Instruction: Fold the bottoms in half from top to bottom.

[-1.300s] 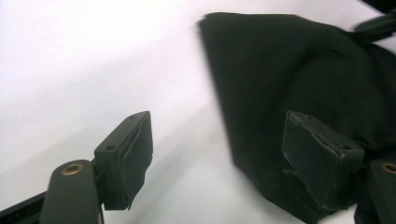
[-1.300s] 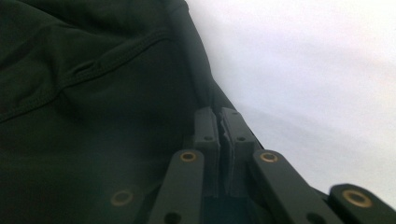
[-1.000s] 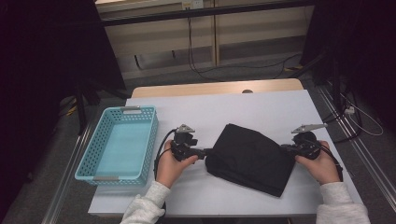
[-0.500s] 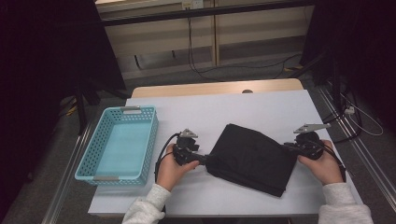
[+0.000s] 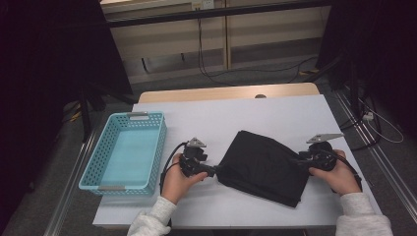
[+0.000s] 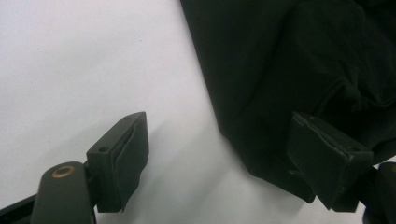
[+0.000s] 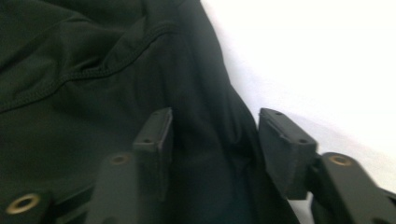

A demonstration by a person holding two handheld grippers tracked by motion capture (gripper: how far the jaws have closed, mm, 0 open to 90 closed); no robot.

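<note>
From above, a folded black garment point(image 5: 263, 167) lies on the white table point(image 5: 275, 118), a soft, matte, roughly square slab set at a slant, between the two hands. To its left, well apart, stands a turquoise plastic basket point(image 5: 93, 169), rectangular with perforated walls and a smooth floor; nothing lies in it. The left gripper point(image 5: 215, 170) points at the garment's left corner, and the right gripper point(image 5: 296, 161) meets its right edge. Beyond the white top, a strip of wooden tabletop point(image 5: 221, 92) shows.

In the left gripper view, the jaws stand wide apart. One black rubbery pad hangs over bare white table point(image 6: 93, 70); the other sits over the garment's rumpled corner point(image 6: 289, 60), which lies in soft, dull folds. The pads do not press the cloth.

In the right gripper view, the jaws have just been opening and now stand partly apart. A ridge of the dark knit fabric point(image 7: 93, 93) runs between them without being pinched. A stitched seam curves across the cloth, and its edge falls onto the white table point(image 7: 327, 56).
</note>
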